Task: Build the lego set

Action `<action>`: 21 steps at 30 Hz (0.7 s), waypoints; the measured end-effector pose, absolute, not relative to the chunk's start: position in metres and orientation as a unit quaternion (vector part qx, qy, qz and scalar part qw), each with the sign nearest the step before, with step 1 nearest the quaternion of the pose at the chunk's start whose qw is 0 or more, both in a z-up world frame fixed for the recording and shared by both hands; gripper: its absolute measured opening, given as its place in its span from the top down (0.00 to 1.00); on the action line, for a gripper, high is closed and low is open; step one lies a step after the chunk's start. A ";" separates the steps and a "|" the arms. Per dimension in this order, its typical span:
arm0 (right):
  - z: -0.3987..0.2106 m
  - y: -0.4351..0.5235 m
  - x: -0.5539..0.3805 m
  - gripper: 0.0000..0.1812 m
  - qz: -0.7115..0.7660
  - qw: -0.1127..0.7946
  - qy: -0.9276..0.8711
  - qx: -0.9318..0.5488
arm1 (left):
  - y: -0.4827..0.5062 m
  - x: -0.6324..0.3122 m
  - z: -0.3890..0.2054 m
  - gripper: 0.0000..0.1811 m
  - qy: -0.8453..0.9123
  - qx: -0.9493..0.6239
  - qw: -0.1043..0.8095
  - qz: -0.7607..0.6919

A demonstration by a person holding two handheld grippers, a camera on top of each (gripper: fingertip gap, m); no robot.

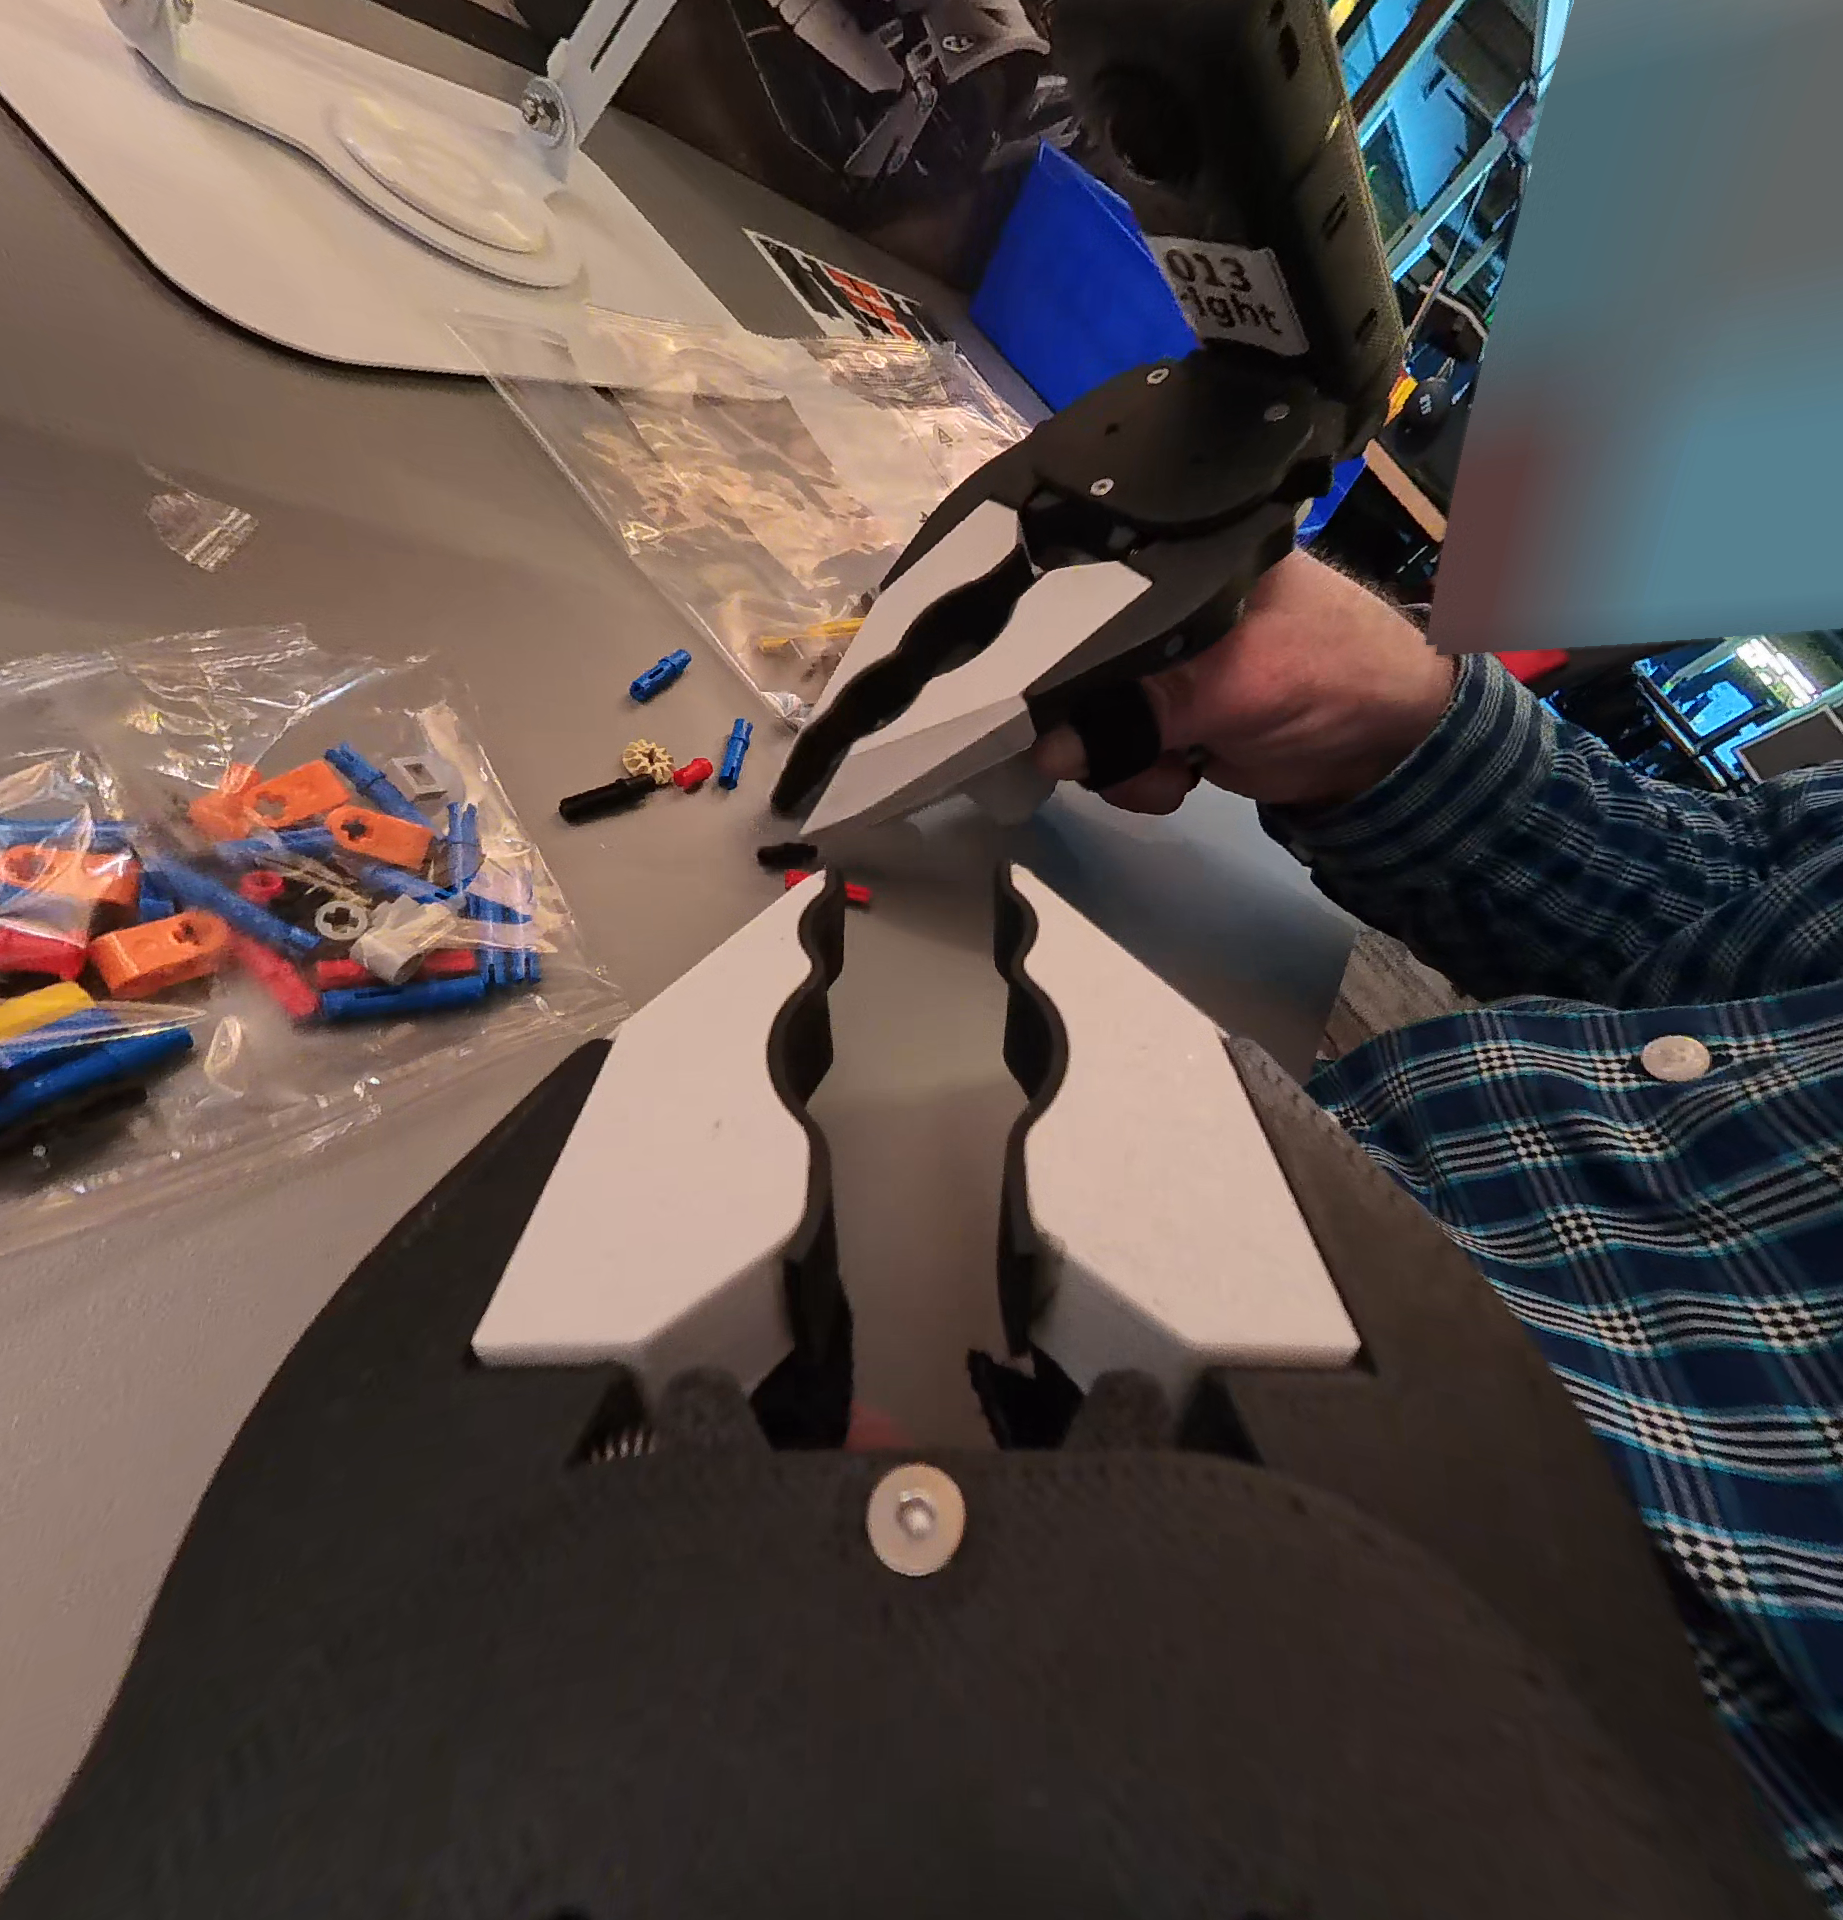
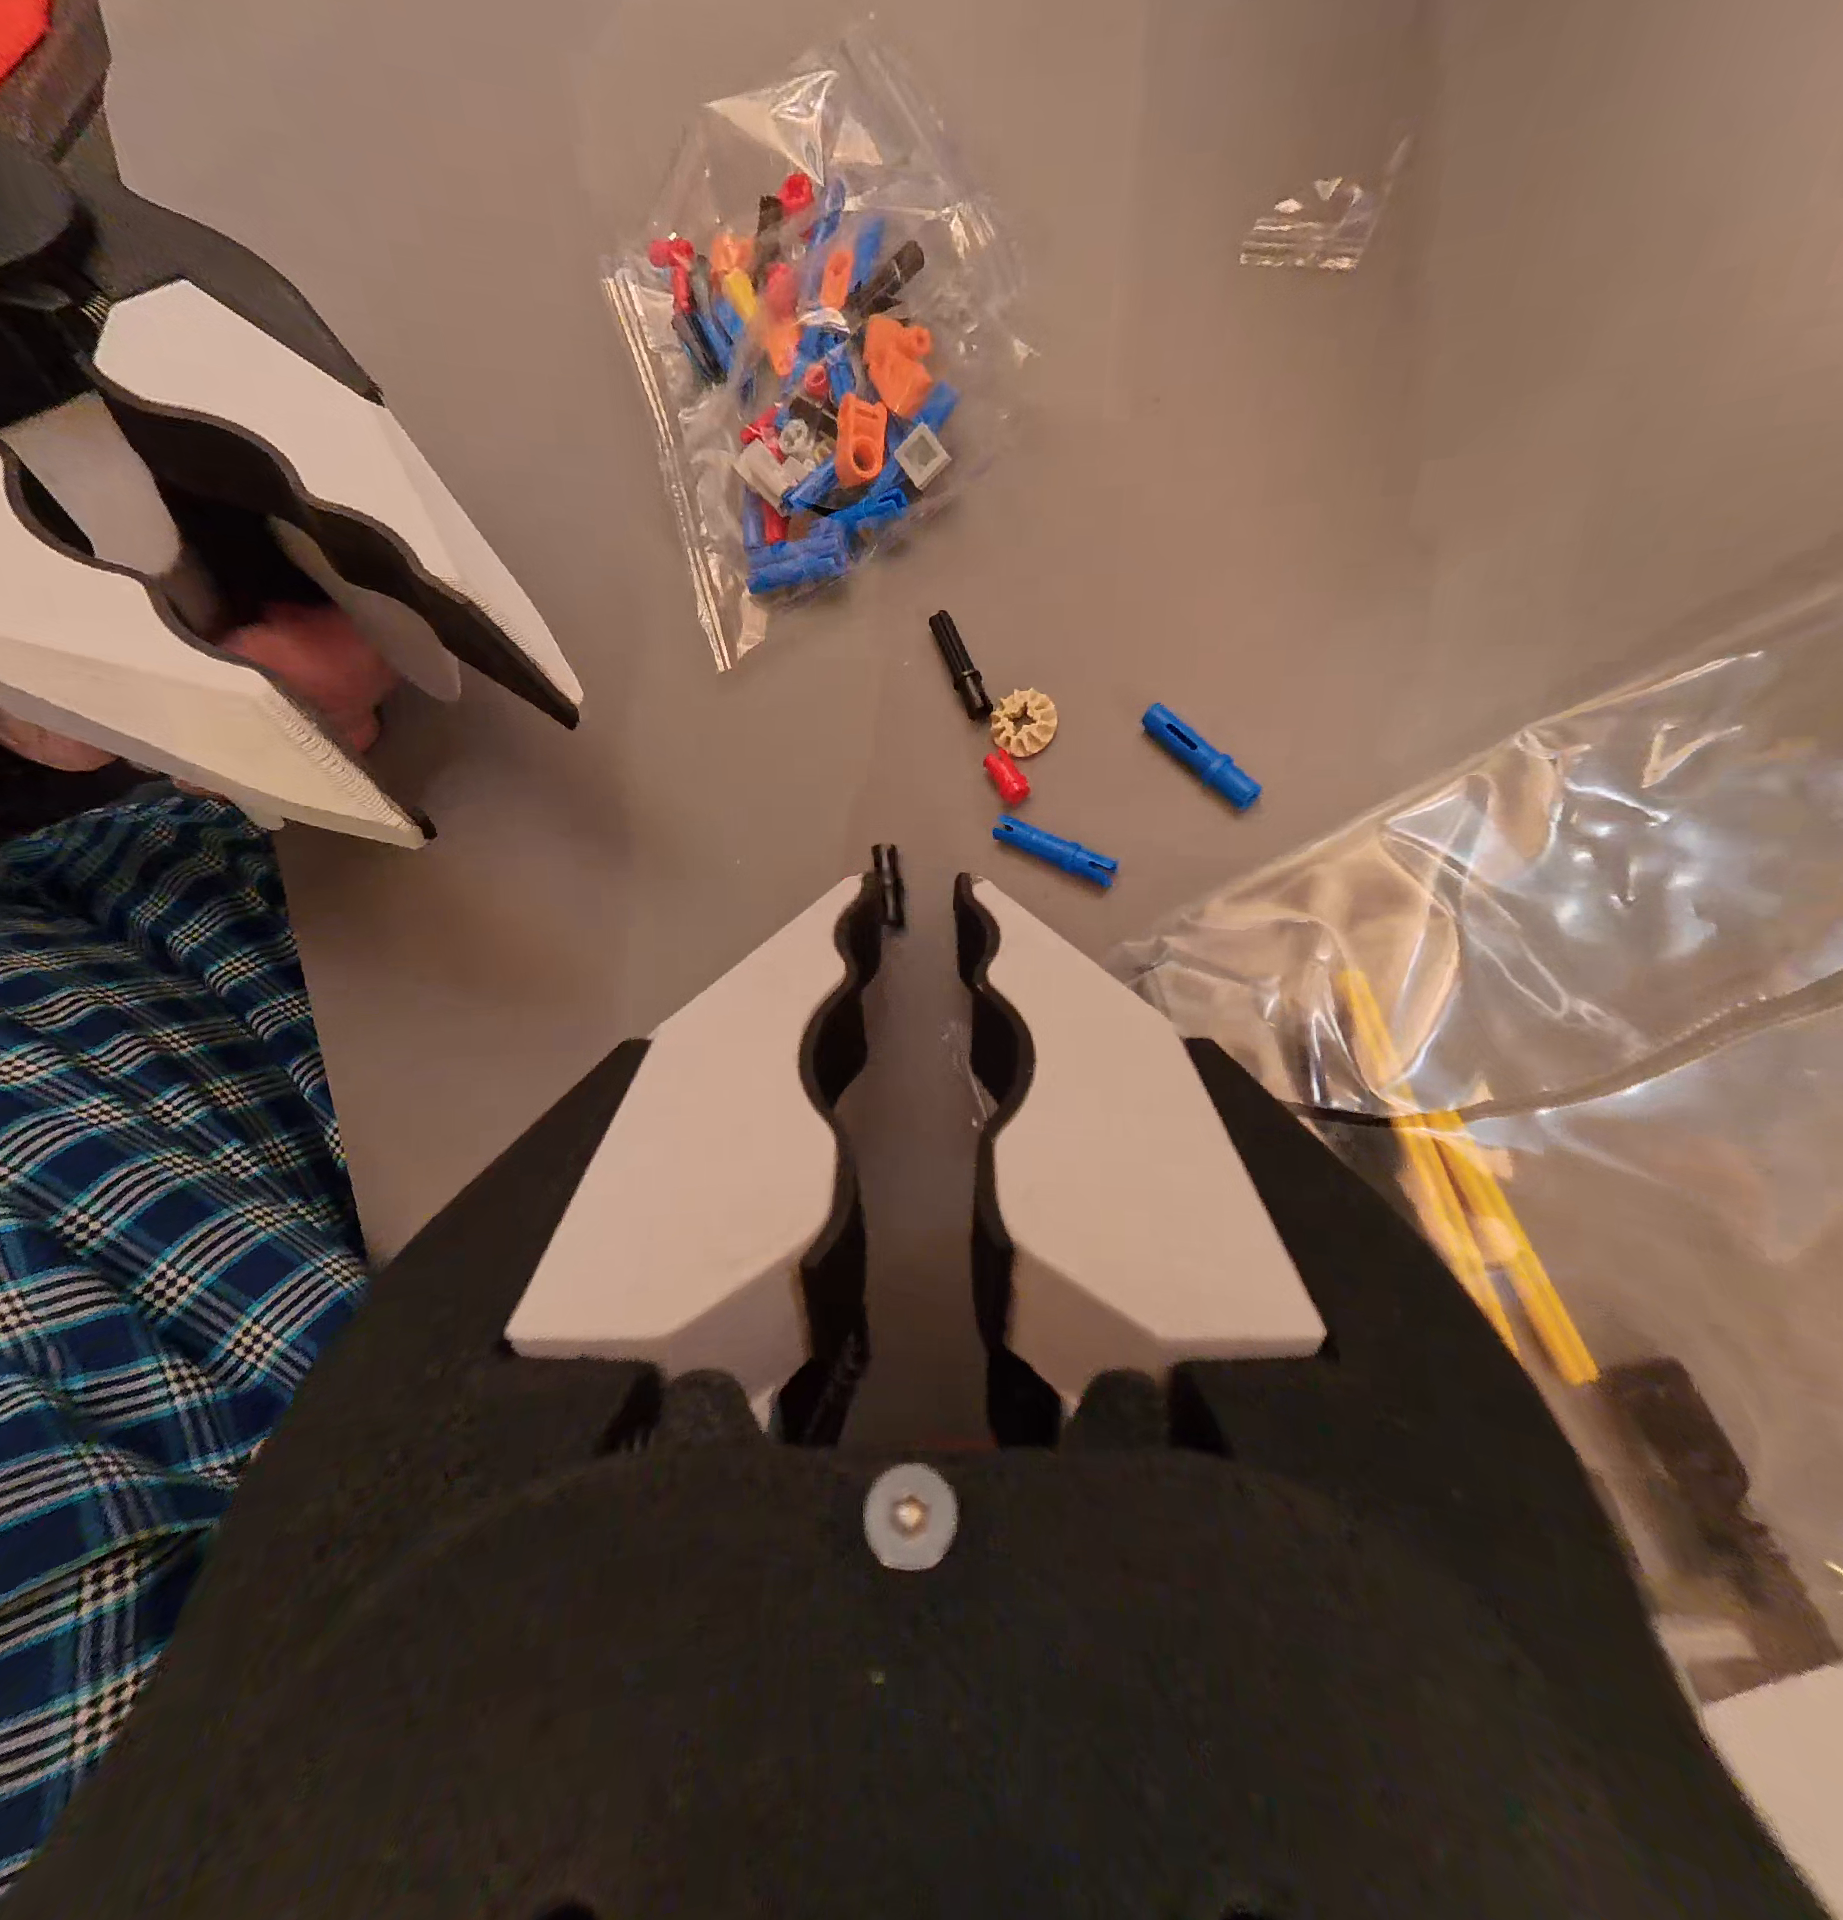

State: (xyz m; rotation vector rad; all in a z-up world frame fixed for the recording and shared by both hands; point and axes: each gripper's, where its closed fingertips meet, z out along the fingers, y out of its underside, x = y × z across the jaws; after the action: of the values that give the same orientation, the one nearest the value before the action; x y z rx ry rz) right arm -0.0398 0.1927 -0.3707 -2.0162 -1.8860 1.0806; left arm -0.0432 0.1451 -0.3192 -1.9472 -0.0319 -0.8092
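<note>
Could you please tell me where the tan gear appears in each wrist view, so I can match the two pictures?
Left wrist view: the tan gear lies left of centre, beyond the left gripper, beside the long black pin.
Right wrist view: the tan gear lies just above centre, beyond the right gripper.
Shared landmark: the small red pin right beside the gear.
</note>
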 end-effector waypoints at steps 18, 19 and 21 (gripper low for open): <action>-0.356 0.195 -0.016 0.95 0.379 0.108 -0.641 -0.659 | 0.143 -0.037 -0.332 0.84 0.045 -0.841 0.478 -0.251; -0.355 0.194 -0.015 0.95 0.381 0.112 -0.642 -0.656 | 0.143 -0.038 -0.333 0.84 0.051 -0.844 0.476 -0.241; -0.354 0.193 -0.015 0.95 0.382 0.117 -0.644 -0.652 | 0.143 -0.038 -0.335 0.84 0.062 -0.850 0.473 -0.224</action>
State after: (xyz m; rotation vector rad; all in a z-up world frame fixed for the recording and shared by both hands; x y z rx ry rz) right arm -0.0150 0.1934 -0.3538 -1.9090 -1.8852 1.1196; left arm -0.0383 0.1427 -0.3355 -2.0790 0.1520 -0.5470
